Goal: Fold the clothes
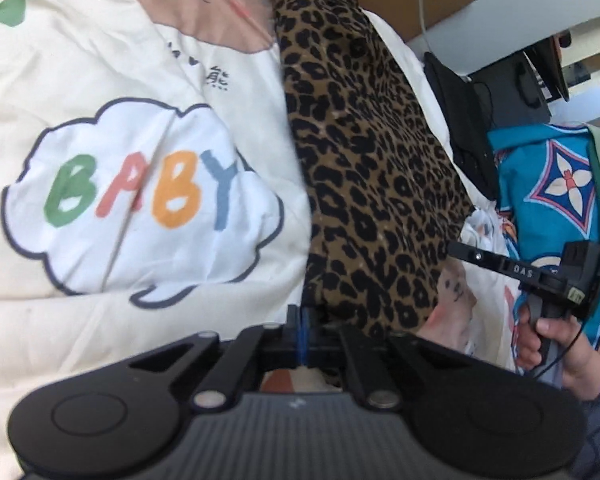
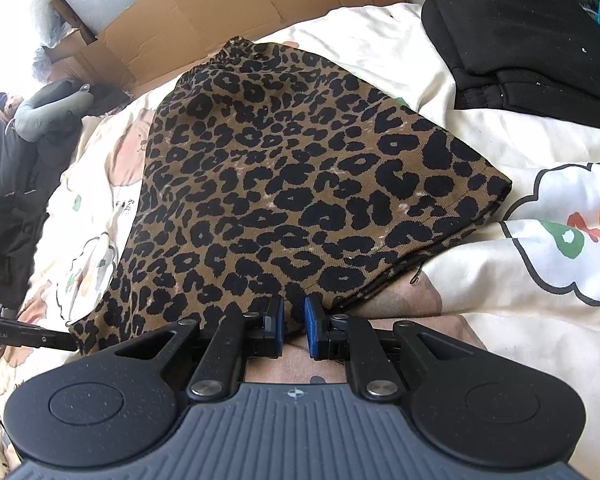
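Note:
A leopard-print garment point(image 1: 364, 168) lies flat on a cream quilt point(image 1: 100, 80) with cartoon prints; it also shows in the right wrist view point(image 2: 292, 184). My left gripper point(image 1: 303, 322) is shut on the garment's near corner. My right gripper point(image 2: 294, 322) sits at the garment's near hem with its jaws a small gap apart, and the hem edge lies between the blue pads point(image 2: 311, 320). The right gripper is also visible in the left wrist view point(image 1: 460, 250), at the garment's other side, held by a hand.
A folded black garment point(image 2: 532, 40) lies on the quilt point(image 2: 520, 272) at the far right. Flattened cardboard point(image 2: 228, 12) stands behind the bed. A blue patterned cloth point(image 1: 548, 184) and a grey neck pillow point(image 2: 48, 112) lie at the sides.

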A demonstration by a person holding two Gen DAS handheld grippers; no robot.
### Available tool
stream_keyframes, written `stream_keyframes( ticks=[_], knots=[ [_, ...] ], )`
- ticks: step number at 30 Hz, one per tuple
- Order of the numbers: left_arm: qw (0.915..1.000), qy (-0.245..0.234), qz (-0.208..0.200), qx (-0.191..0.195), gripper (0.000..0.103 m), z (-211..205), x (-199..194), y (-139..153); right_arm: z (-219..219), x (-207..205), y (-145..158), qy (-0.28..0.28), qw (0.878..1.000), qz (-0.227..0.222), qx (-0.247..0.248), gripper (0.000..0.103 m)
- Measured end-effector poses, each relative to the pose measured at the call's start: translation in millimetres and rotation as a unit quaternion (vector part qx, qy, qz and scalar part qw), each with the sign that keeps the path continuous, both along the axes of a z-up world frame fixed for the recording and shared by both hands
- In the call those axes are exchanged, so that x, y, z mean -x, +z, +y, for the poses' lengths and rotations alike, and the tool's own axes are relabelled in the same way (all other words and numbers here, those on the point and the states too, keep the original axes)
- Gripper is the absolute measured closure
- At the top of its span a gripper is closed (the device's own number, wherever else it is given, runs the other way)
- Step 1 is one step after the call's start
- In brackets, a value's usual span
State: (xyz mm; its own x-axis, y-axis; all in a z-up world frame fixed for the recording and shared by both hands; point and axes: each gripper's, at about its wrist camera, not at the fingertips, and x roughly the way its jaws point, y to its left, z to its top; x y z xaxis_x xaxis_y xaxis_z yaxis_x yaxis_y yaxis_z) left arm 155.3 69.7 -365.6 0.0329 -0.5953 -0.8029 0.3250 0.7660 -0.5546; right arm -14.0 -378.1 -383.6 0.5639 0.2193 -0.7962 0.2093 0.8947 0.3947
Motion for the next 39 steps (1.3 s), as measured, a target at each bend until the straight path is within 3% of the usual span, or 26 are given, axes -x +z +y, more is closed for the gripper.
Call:
stream_keyframes(
  ticks=[3, 6, 10, 12, 16, 18, 20, 24, 29, 33, 39],
  knots=[
    [0.9998, -0.011, 0.008, -0.014, 0.103, 2.2, 3.6, 3.1, -0.9, 2.8, 2.3, -0.002, 1.000, -0.002, -0.001, 0.090],
    [0.9995, -0.015, 0.025, 0.009, 0.103, 4.5, 7.1, 8.6, -2.2, 4.9, 2.9, -0.004, 1.000, -0.003, -0.003, 0.090],
    [0.9992, -0.002, 0.034, 0.023, 0.091, -4.9, 6.5, 7.0, -2.5, 6.9, 0.8, -0.006, 1.000, 0.000, -0.005, 0.090],
    [0.9989, 0.006, 0.037, 0.030, 0.090, -10.6, 5.0, 5.2, -3.2, 8.0, 0.8, -0.007, 1.000, 0.000, -0.008, 0.090],
    [0.9992, 0.004, 0.030, 0.026, 0.070, -19.4, 4.0, 4.4, -6.4, 8.1, -0.4, -0.010, 1.000, 0.000, -0.008, 0.090],
    [0.9988, 0.008, 0.036, 0.031, 0.068, -19.7, 2.4, -0.1, -8.4, 7.7, -1.3, -0.013, 1.000, 0.000, -0.009, 0.090],
    [0.9983, 0.022, 0.046, 0.030, 0.059, -19.8, 0.1, -5.8, -9.2, 7.7, -2.0, -0.012, 1.000, -0.001, -0.010, 0.090],
    [0.9970, 0.035, 0.053, 0.044, 0.059, -19.2, -1.0, -10.7, -9.6, 8.9, -4.9, -0.011, 1.000, 0.001, -0.013, 0.090],
    [0.9876, 0.063, 0.084, 0.117, 0.059, -17.7, 0.8, -13.6, -8.2, 9.1, -6.3, -0.010, 1.000, 0.002, -0.016, 0.090],
    [0.9801, 0.095, 0.092, 0.148, 0.059, -12.1, -1.3, -17.6, -7.3, 8.7, -7.3, -0.010, 1.000, 0.000, -0.019, 0.090],
    [0.9871, 0.050, 0.101, 0.114, 0.062, -31.5, 6.7, -31.0, -7.7, 7.9, -8.1, -0.011, 1.000, -0.003, -0.021, 0.090]
  ],
)
